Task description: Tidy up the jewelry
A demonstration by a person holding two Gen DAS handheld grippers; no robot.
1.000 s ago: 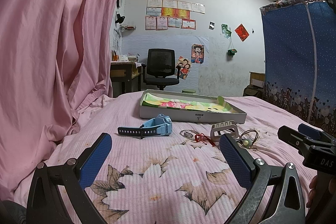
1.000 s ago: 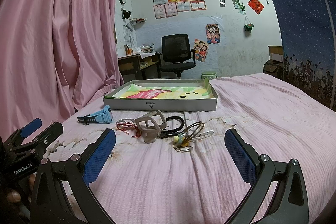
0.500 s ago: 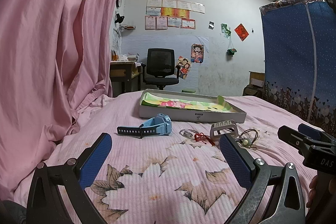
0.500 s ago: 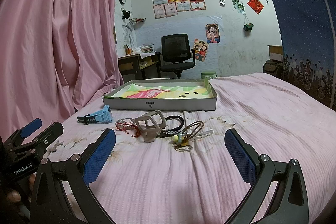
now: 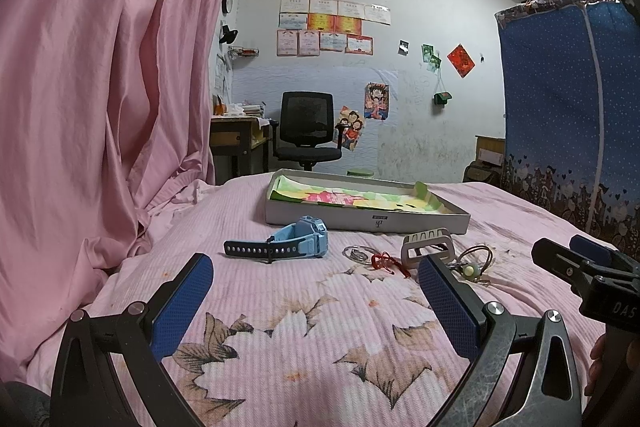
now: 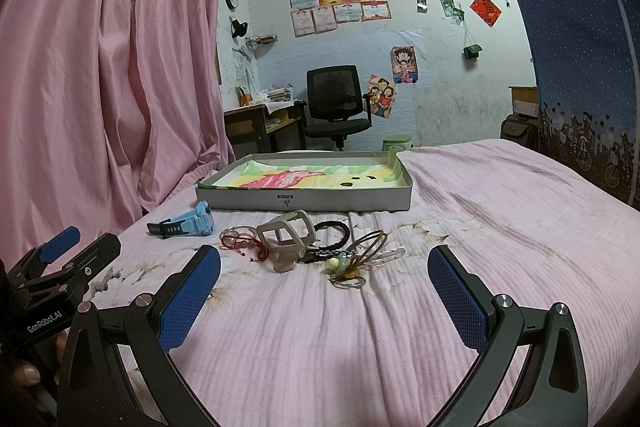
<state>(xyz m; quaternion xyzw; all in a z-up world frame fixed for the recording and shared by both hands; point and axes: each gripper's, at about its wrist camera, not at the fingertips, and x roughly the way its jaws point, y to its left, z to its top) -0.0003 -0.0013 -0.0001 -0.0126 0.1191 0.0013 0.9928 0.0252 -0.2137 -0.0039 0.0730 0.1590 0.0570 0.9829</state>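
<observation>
Both the left gripper [image 5: 314,291] and the right gripper [image 6: 324,281] hover with blue-padded jaws spread wide, holding nothing, above the pink floral bedspread [image 6: 480,211]. A light-blue plastic wristwatch [image 5: 286,241] lies left of a tangled pile of bracelets and hair ties [image 6: 320,247], all just before the shallow grey cardboard tray [image 6: 304,198].

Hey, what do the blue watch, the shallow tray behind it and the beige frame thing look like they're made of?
Blue watch: likely matte rubber or silicone, judging by the soft, punched strap. Shallow tray: probably grey cardboard, with thin flat walls, a printed mark and a colourful paper lining. Beige frame: seems moulded matte plastic, rigid and open-sided, possibly a watch case.
</observation>
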